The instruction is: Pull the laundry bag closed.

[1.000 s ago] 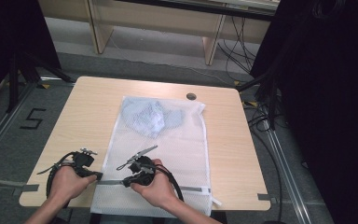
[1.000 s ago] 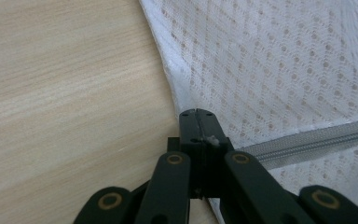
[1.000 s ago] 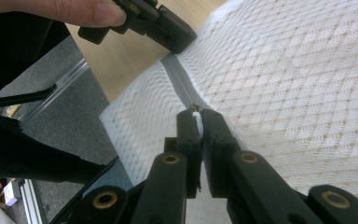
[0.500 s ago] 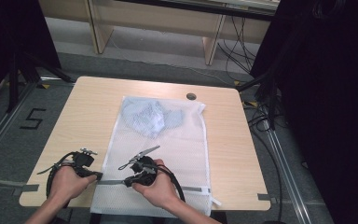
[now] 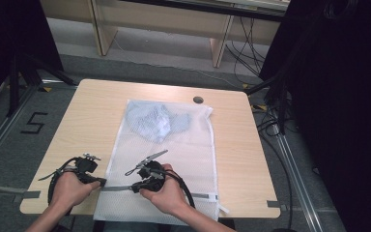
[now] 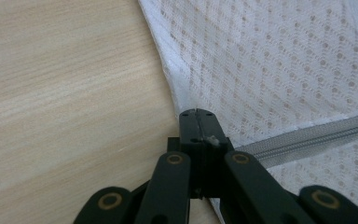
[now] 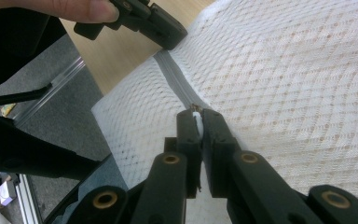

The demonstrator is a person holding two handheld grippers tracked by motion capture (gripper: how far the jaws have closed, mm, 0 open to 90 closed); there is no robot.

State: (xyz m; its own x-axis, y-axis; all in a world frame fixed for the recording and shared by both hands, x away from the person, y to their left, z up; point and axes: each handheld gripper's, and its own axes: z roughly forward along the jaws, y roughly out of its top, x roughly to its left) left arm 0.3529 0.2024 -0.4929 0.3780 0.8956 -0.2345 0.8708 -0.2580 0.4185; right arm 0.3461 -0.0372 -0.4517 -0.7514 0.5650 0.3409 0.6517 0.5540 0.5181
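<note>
Right gripper (image 7: 200, 116): jaws closed on the small zipper pull (image 7: 196, 108) of the grey zipper (image 7: 175, 84). Left gripper (image 6: 196, 114): jaws pressed together, pinching the edge of the white mesh laundry bag (image 6: 270, 65) at the zipper's end. Bag lies flat on the light wooden table (image 5: 96, 111); beyond both grippers, a pale blue crumpled garment (image 5: 157, 121) sits inside its far end.

Both forearms are brought in from the near edge, each hand wrapped around a gripper held low and pointing inward. The left gripper (image 5: 98, 182) is held with its jaws pressed fully together. The right gripper (image 5: 136, 187) is kept nearly closed, only a thin slit left between its jaws.
</note>
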